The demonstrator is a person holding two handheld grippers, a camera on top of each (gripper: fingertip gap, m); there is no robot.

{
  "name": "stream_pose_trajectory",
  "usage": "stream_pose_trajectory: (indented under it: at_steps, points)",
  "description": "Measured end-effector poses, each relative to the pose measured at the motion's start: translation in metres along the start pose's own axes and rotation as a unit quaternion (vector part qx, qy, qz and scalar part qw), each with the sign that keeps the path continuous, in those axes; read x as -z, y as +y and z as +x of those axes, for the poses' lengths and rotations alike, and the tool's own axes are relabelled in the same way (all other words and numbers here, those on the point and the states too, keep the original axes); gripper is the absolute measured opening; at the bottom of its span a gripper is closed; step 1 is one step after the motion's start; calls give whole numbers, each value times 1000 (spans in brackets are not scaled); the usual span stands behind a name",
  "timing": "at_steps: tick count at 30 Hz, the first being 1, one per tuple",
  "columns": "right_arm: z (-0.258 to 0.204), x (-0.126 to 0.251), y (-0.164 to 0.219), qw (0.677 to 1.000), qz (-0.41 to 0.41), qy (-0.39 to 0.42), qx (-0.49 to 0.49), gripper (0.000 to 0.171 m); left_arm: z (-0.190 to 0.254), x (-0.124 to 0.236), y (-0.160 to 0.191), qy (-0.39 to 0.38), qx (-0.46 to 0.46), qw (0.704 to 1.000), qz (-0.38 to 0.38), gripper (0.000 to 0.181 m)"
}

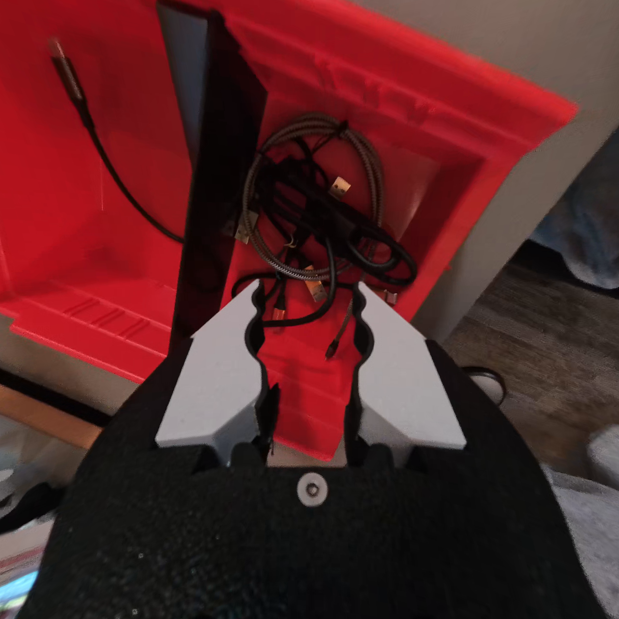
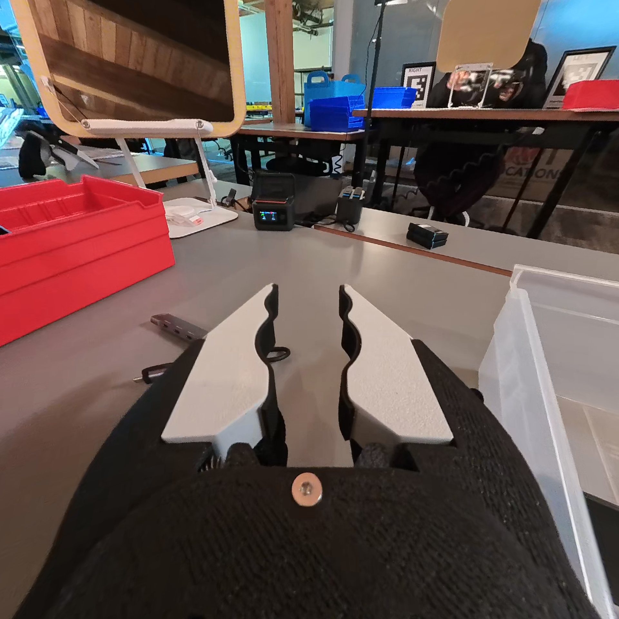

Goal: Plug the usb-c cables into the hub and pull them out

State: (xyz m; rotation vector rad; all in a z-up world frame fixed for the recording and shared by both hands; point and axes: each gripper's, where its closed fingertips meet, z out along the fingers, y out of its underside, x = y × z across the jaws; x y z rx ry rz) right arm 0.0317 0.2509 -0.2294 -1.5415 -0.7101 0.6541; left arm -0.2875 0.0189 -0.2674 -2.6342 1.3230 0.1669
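Observation:
In the left wrist view my left gripper [image 1: 310, 288] is open and empty, held over a red bin [image 1: 452, 140]. A tangle of black and braided cables [image 1: 321, 214] lies in the bin's right compartment, just beyond the fingertips. A thin cable end [image 1: 331, 350] shows between the fingers. Another dark cable [image 1: 80, 100] lies in the left compartment. In the right wrist view my right gripper [image 2: 308, 289] is open and empty above the grey table [image 2: 402, 288]. The grey hub [image 2: 177, 326] lies on the table left of it, with its dark plug [image 2: 150, 373] closer in.
A black divider [image 1: 217, 187] splits the red bin. In the right wrist view the red bin [image 2: 77, 241] stands at the left and a clear plastic box [image 2: 536, 385] at the right. A mirror on a white stand [image 2: 134, 67], a small black device [image 2: 273, 207] and battery packs [image 2: 427, 234] stand farther back. The gap from one gripper's tips to the other's is roughly 40 centimeters. To the grey hub [image 2: 177, 326]: right tips about 15 centimeters, left tips about 25 centimeters.

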Motion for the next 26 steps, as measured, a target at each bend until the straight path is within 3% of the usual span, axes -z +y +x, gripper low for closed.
stream_pose_trajectory:
  at_steps: [3, 8, 10, 12, 15, 20, 23, 26]
  points:
    - [-1, 0, 0, 1000, -1, -1, 0, 35, 6, 13, -13, 24, 2, 998, 53, 50]
    - [-2, -1, 1, 1000, -2, -6, -6, 35, 5, -17, 22, -12, -98, 990, -100, 37]
    - [-2, -1, 0, 1000, -2, -7, -6, 35, 5, -20, 28, -16, -108, 985, -131, 9]
    - [-2, 0, 0, 1000, -1, -8, -8, 35, 0, -10, 26, -30, -103, 986, -124, 4]
    - [-3, 0, 0, 1000, -1, -10, -8, 35, -12, 27, 10, -55, -56, 995, -66, 1]
    - [-5, 0, -1, 1000, 1, -13, -9, 35, -51, 114, -23, -184, -35, 982, 35, 1]
    - [-6, 0, -2, 1000, 2, -12, -5, 35, -67, 162, -67, -257, -35, 956, 134, 1]
    - [-5, 0, -2, 1000, 2, -10, -2, 35, -56, 173, -122, -251, -55, 943, 211, 1]
